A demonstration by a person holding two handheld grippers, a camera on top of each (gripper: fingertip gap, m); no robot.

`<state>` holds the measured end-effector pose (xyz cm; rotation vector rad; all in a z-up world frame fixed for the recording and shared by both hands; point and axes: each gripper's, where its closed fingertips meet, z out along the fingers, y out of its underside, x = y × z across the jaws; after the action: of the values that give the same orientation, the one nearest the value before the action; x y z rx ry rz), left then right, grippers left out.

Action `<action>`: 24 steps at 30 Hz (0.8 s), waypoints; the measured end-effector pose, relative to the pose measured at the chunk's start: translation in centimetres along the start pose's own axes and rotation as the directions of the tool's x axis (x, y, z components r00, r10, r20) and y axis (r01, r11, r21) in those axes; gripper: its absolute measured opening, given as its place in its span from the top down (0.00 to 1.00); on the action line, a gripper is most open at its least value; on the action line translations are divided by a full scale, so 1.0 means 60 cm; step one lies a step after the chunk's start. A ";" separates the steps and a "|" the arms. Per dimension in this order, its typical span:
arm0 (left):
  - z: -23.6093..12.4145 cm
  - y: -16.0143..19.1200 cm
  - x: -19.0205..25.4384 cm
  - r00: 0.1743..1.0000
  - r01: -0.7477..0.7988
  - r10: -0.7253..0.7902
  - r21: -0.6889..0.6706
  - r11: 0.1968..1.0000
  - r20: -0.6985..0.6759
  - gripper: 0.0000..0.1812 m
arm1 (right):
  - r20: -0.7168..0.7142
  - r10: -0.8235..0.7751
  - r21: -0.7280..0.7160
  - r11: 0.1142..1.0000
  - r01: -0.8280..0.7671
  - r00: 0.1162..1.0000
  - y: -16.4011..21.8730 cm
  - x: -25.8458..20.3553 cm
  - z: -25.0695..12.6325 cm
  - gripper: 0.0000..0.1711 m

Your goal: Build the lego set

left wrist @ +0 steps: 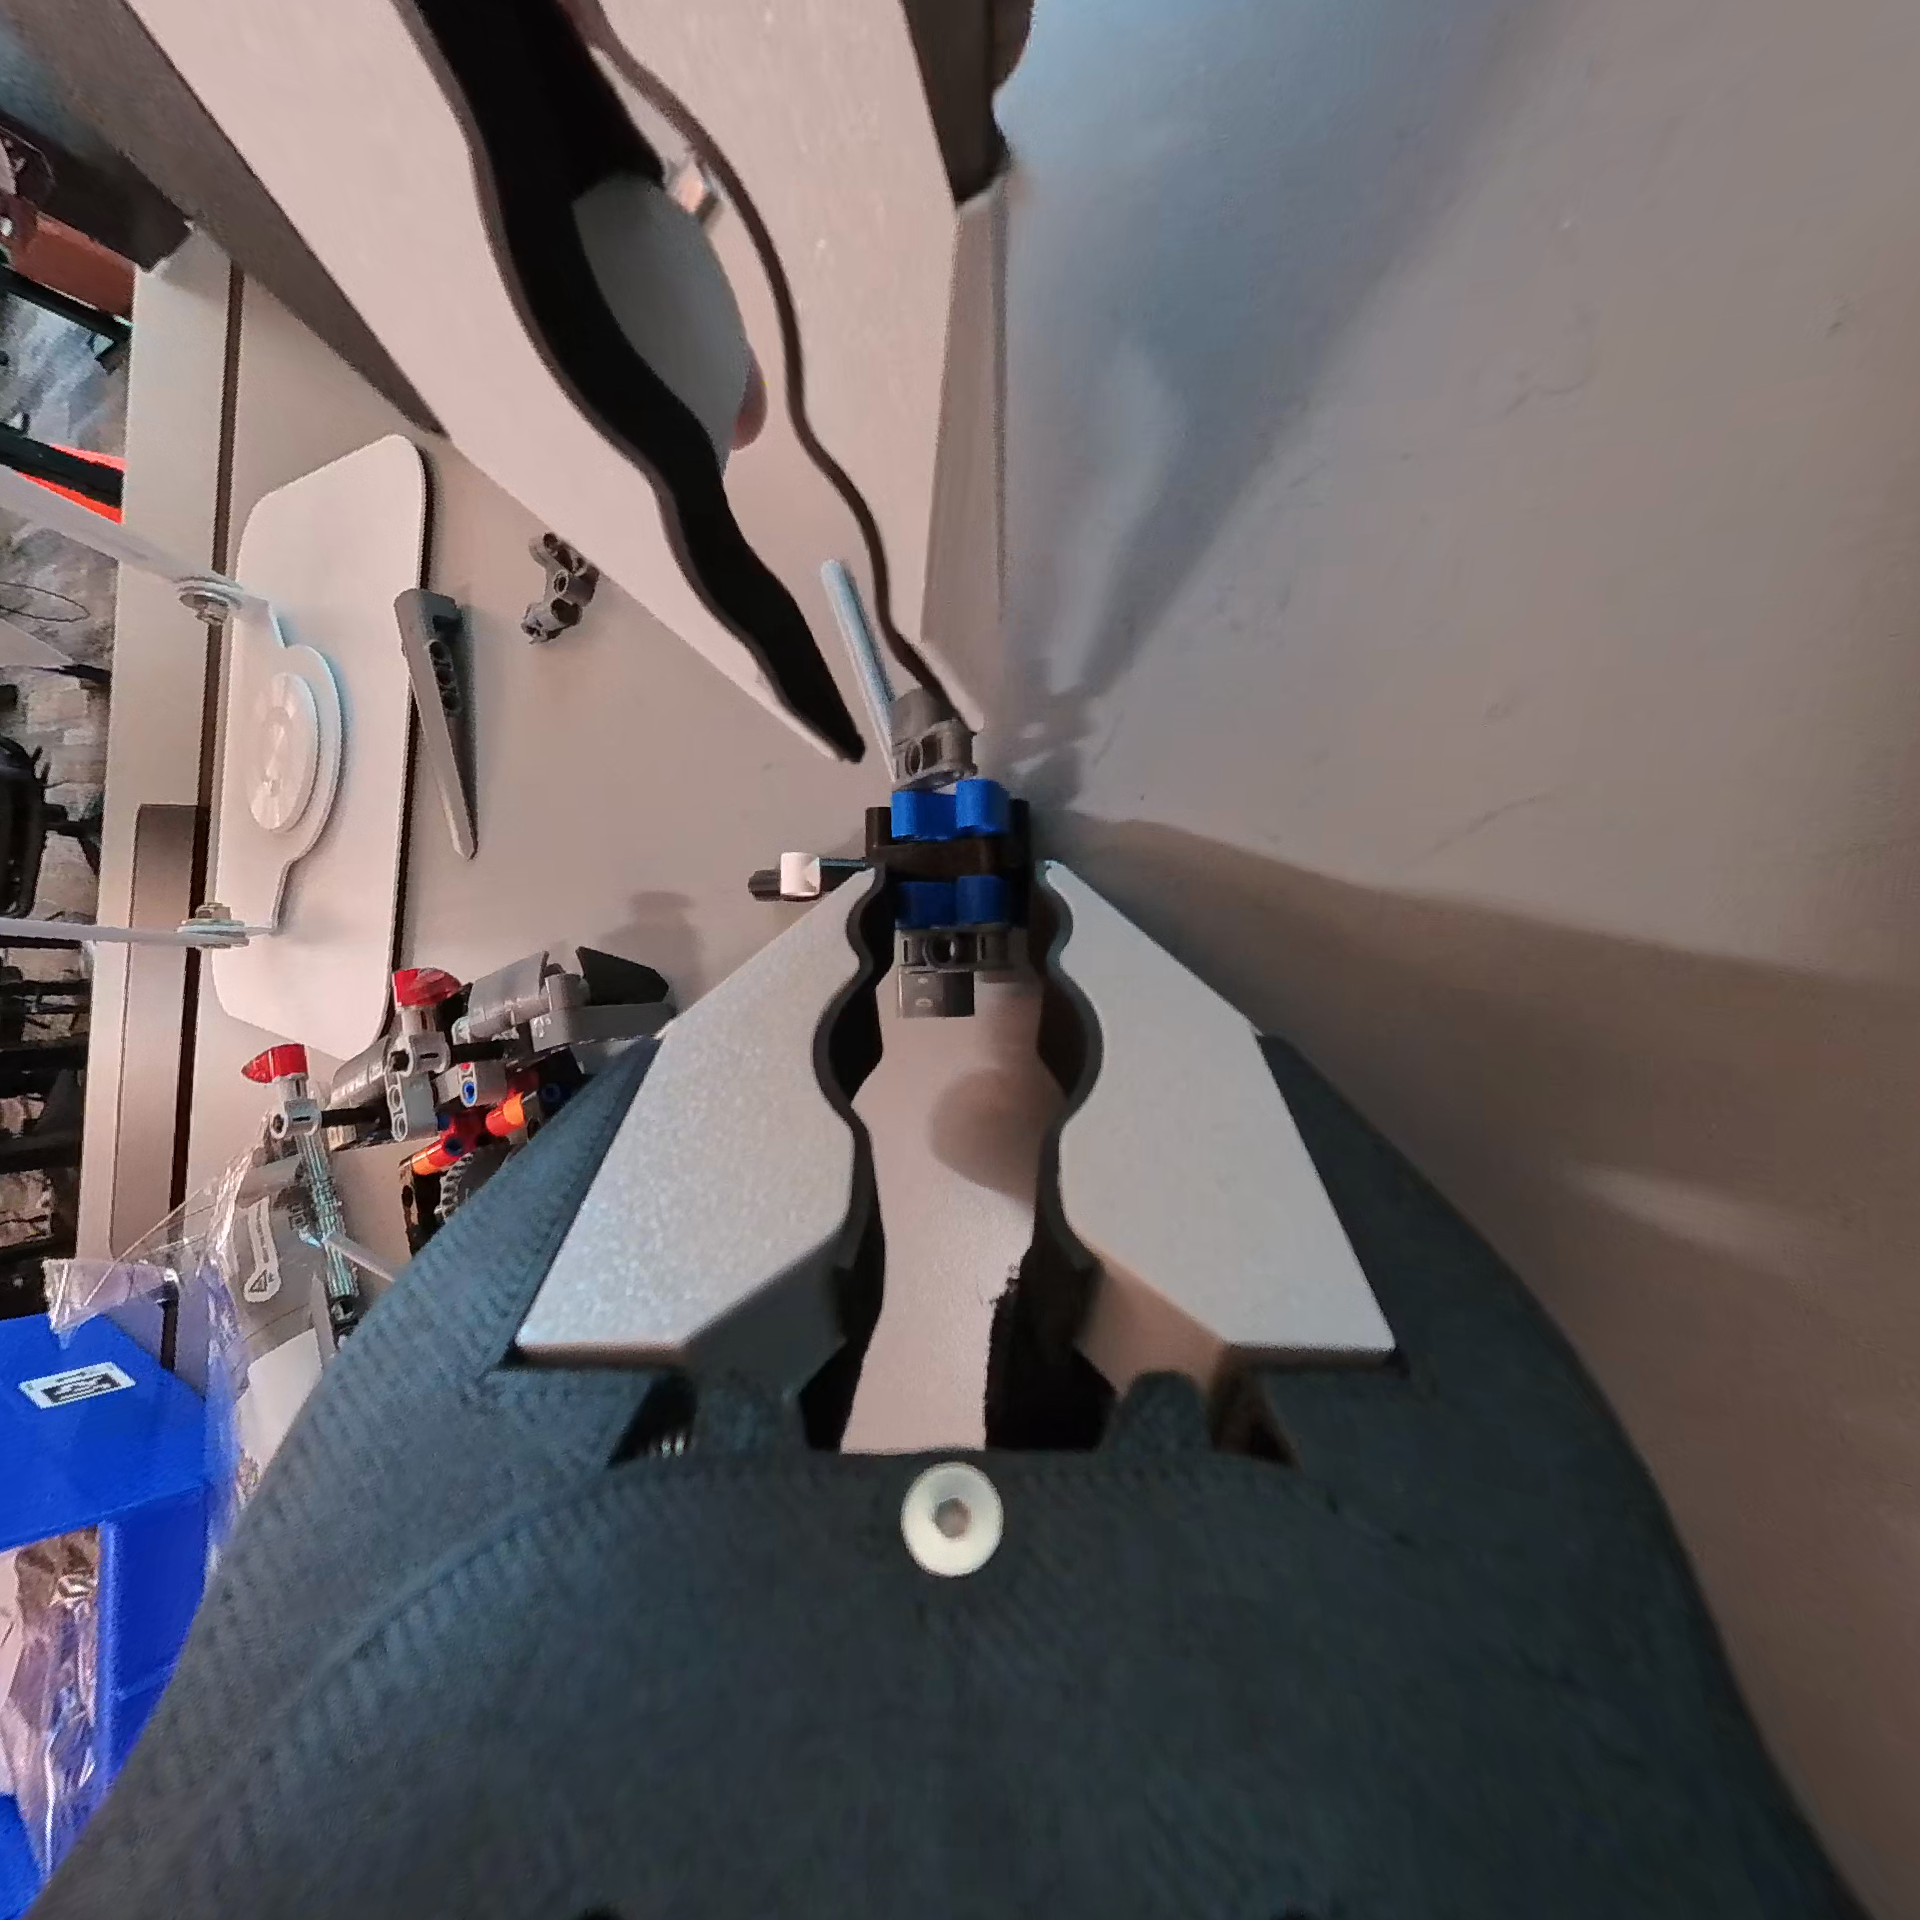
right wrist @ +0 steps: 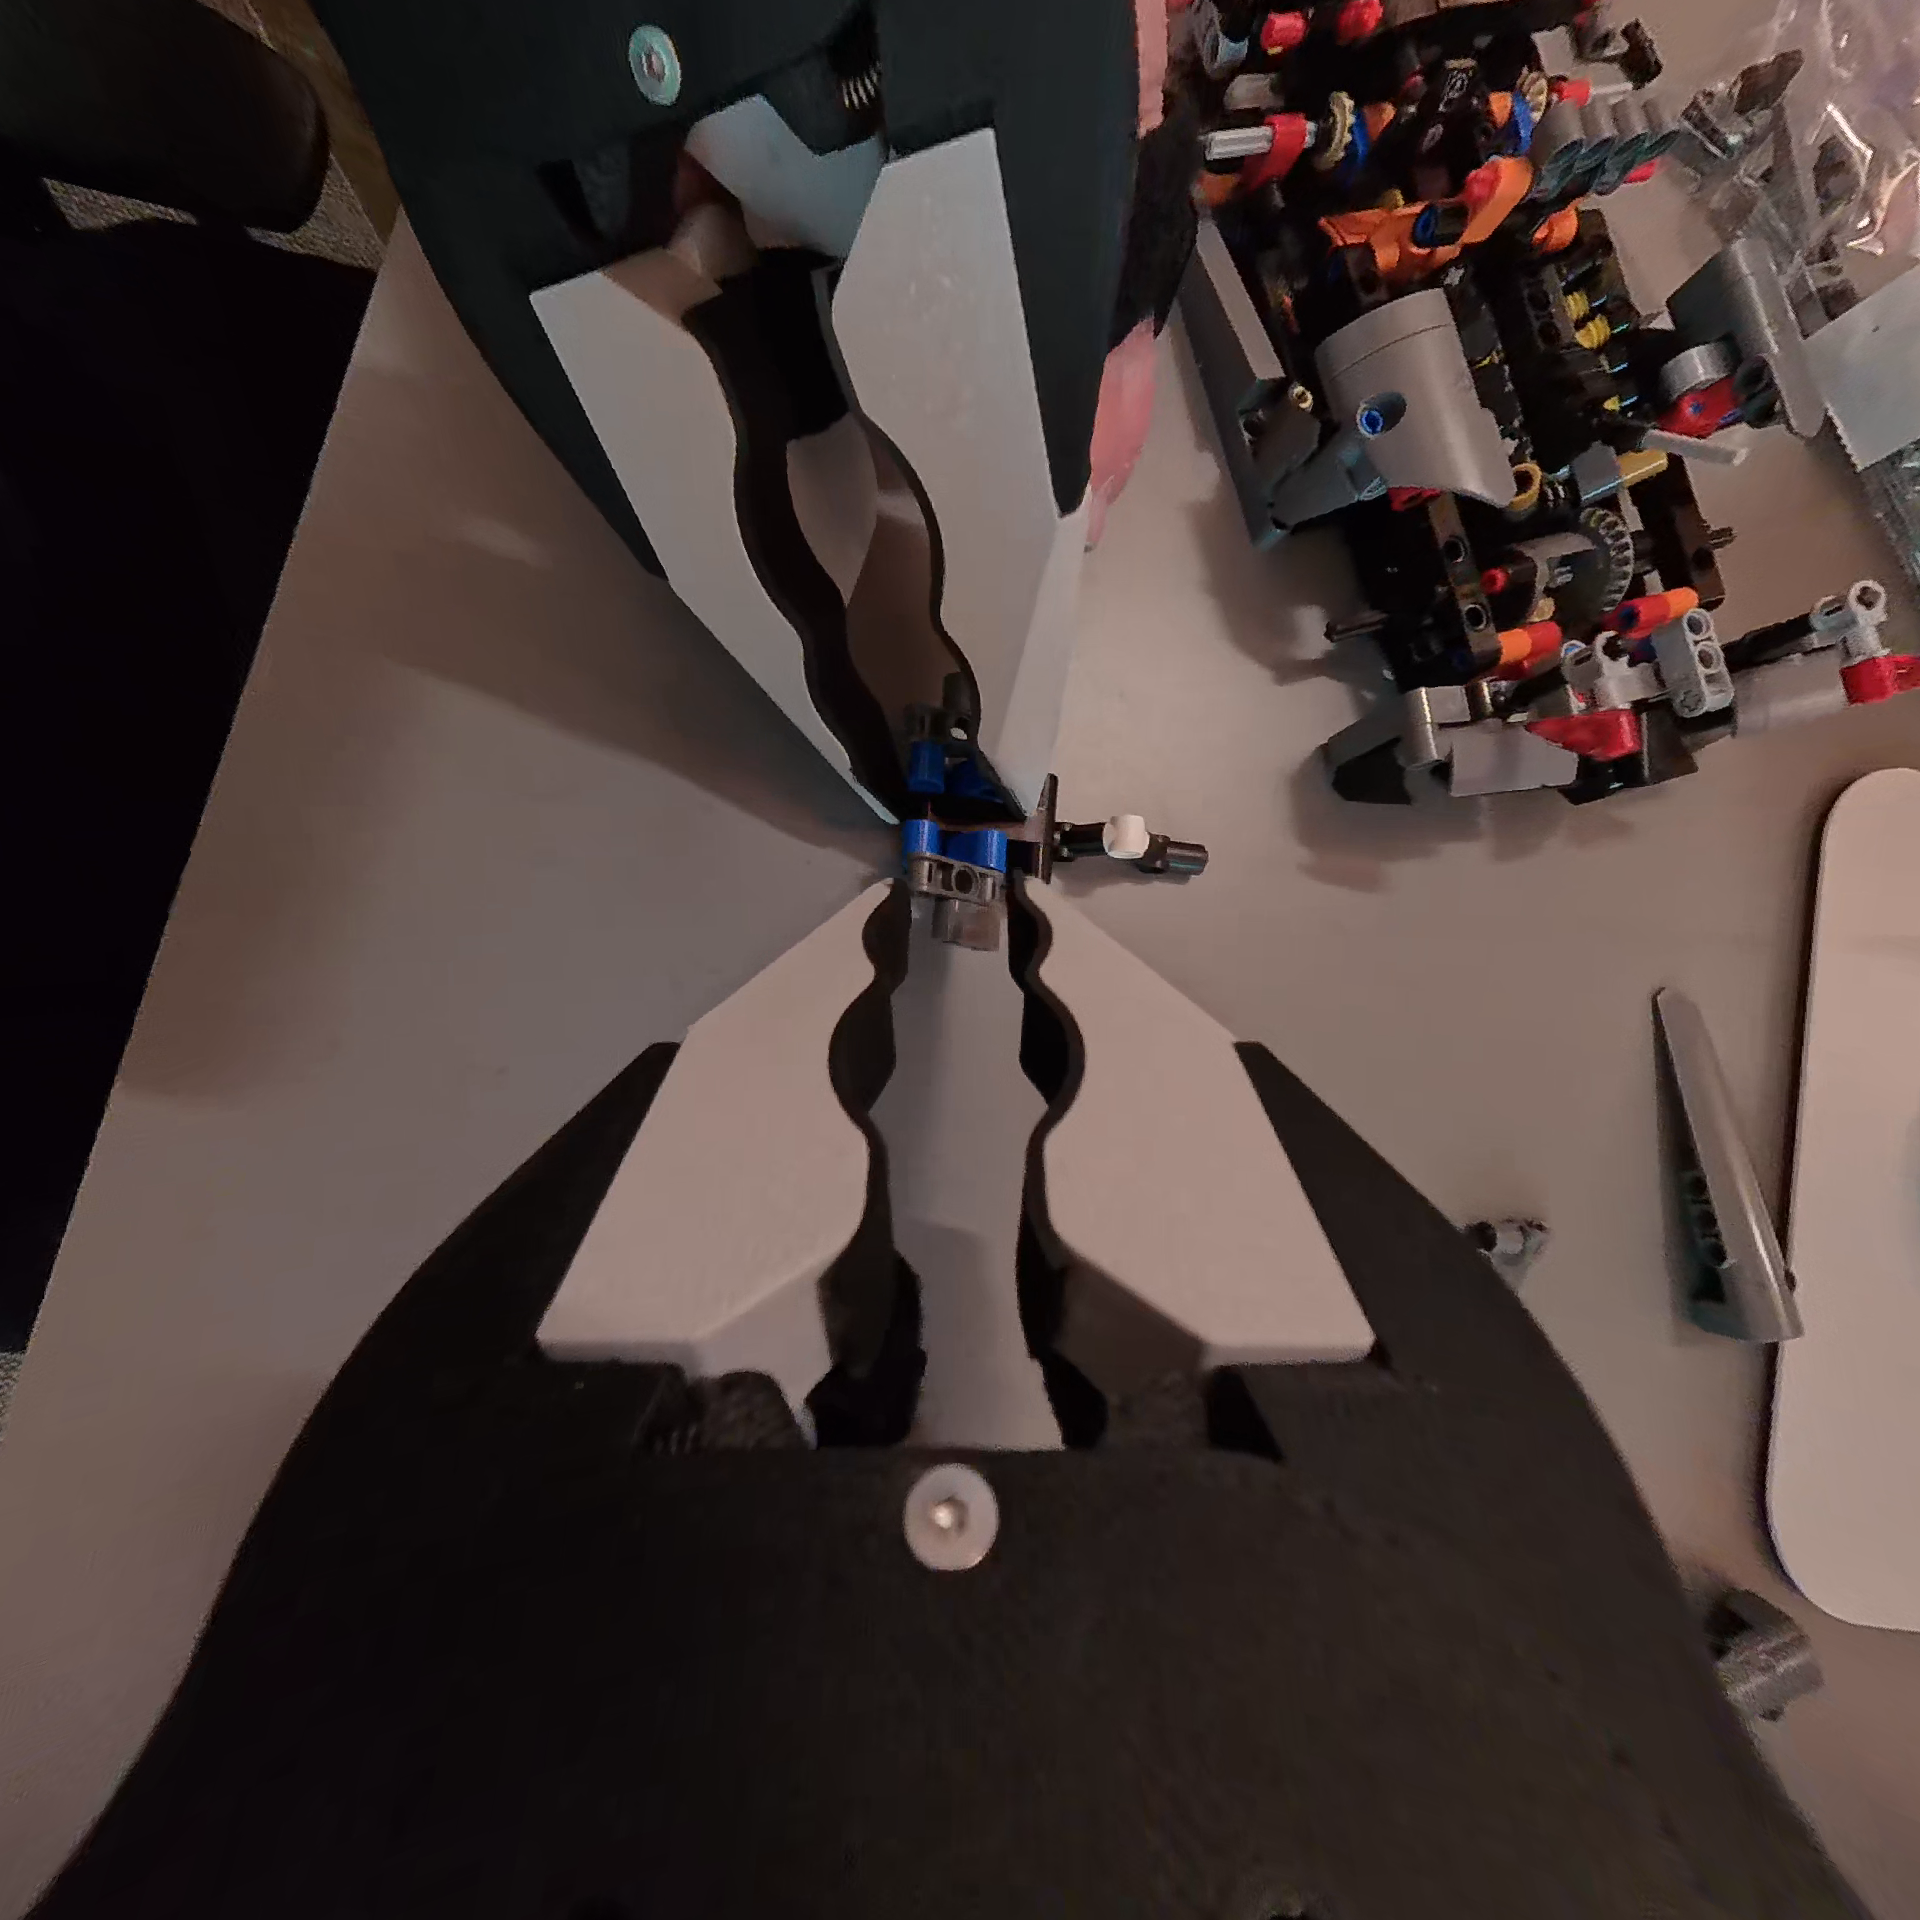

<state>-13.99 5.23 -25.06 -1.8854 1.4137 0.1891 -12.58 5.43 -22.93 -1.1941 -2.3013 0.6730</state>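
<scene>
Both jaws pinched the small blue-and-grey subassembly (right wrist: 951, 842) between the left gripper (left wrist: 961, 904) and right gripper (right wrist: 951, 904); pressing squarely, without twisting, seemed wisest.

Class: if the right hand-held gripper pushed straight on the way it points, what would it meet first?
Probably the left hand-held gripper, tip to tip just beyond the small blue-and-grey lego piece between them.

The work surface is a pale beige table (right wrist: 520, 748) with a smooth matte top, lying under the claw and running out on both sides. Soft shadows fall over it near the claw. Left of the claw, past the table edge, lies dark floor (right wrist: 125, 623). A flat white rounded board (right wrist: 1860, 1195) lies on the right.
</scene>
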 end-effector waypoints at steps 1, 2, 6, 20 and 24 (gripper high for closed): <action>0.000 0.000 0.000 1.000 -0.001 0.001 0.000 1.000 0.000 0.87 | 0.009 0.007 0.005 1.000 -0.007 1.000 -0.001 -0.001 0.001 0.92; 0.000 0.000 0.000 1.000 0.000 0.000 0.000 1.000 -0.002 0.87 | 0.017 0.012 0.006 1.000 -0.012 1.000 0.000 -0.002 0.002 0.91; 0.000 0.000 0.000 1.000 -0.002 0.002 -0.001 1.000 -0.004 0.87 | 0.022 0.036 0.046 0.998 -0.037 0.999 -0.008 0.002 -0.004 0.94; 0.000 0.001 0.000 1.000 0.002 -0.002 -0.001 1.000 -0.002 0.87 | 0.058 0.057 0.023 0.998 -0.058 0.997 0.000 -0.006 0.011 0.93; 0.000 0.000 -0.001 1.000 0.003 -0.003 0.001 1.000 0.000 0.87 | 0.048 0.051 0.021 0.998 -0.052 0.998 0.000 -0.004 0.010 0.92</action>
<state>-14.02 5.26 -25.06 -1.8863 1.4111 0.1866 -12.84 5.12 -23.41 -1.2429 -2.3027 0.7517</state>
